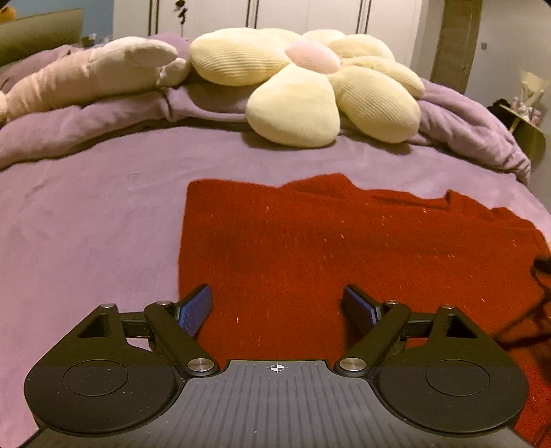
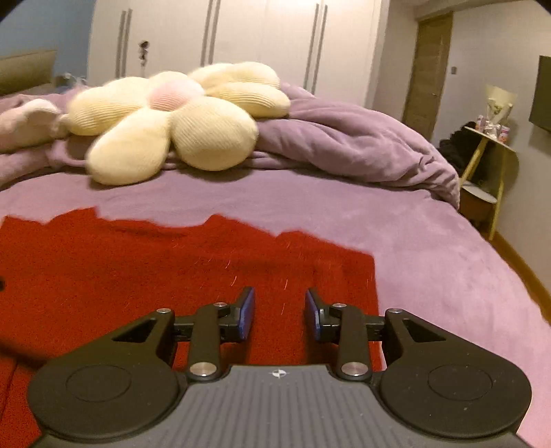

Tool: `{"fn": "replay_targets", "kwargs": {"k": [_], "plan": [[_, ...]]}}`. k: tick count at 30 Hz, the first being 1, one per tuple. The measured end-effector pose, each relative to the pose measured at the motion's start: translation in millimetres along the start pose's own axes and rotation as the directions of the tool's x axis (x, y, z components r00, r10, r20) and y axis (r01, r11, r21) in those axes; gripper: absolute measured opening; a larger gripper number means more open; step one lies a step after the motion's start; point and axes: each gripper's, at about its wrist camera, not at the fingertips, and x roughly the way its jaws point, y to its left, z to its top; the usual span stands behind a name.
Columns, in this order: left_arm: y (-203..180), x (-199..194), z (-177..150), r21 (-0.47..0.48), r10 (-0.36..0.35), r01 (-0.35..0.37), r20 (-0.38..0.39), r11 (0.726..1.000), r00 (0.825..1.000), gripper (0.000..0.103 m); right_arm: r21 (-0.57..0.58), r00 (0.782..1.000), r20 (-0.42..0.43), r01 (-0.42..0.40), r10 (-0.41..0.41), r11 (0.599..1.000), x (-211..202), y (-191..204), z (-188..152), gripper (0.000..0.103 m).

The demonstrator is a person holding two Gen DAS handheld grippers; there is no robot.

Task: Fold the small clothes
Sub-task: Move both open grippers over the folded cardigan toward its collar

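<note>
Left wrist view: my left gripper (image 1: pixel 277 310) is spread wide, nothing between the blue pads (image 1: pixel 194 310), hovering over the near left part of the red knit garment (image 1: pixel 327 248). The left pad sits right at the garment's left edge, the right pad over the red fabric. Can't tell if the pads touch the cloth. The garment lies mostly flat on the purple bedsheet (image 1: pixel 86 224), left edge straight, far edge uneven with small folds and bumps toward the right. A dark cable (image 1: pixel 537 296) shows at the far right over the red cloth.

Behind the garment: cream flower-shaped cushion (image 1: pixel 310 86) with pink centre, resting on a bunched purple duvet (image 1: pixel 465 127). A pale pink plush (image 1: pixel 86 79) lies left of the cushion, just beside it. White wardrobe doors (image 1: pixel 303 13) at the back.

Right wrist view: my right gripper (image 2: pixel 279 313) is at a narrower gap, still apart, holding nothing, over the near right part of the red knit garment (image 2: pixel 137 268). The garment's right edge runs just right of my right finger (image 2: pixel 313 313), with purple bedsheet (image 2: pixel 447 275) beyond it. Far edge is jagged. Flower cushion (image 2: pixel 165 124) sits far left on the duvet (image 2: pixel 361 144). A wooden side table (image 2: pixel 489 165) with small items stands beside the bed at right, a brown door (image 2: pixel 430 69) behind it. Frame slightly blurred.
</note>
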Motion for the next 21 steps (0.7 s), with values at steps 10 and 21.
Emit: {"fn": "replay_targets", "kwargs": {"k": [10, 21], "plan": [[11, 0, -6, -0.058, 0.044, -0.05, -0.102, 0.997, 0.994, 0.103, -0.195, 0.997, -0.065, 0.021, -0.034, 0.981, 9, 16, -15, 0.033], [6, -99, -45, 0.01, -0.017, 0.018, -0.059, 1.0, 0.998, 0.102, -0.057, 0.996, -0.079, -0.054, 0.049, 0.997, -134, -7, -59, 0.068]]}}
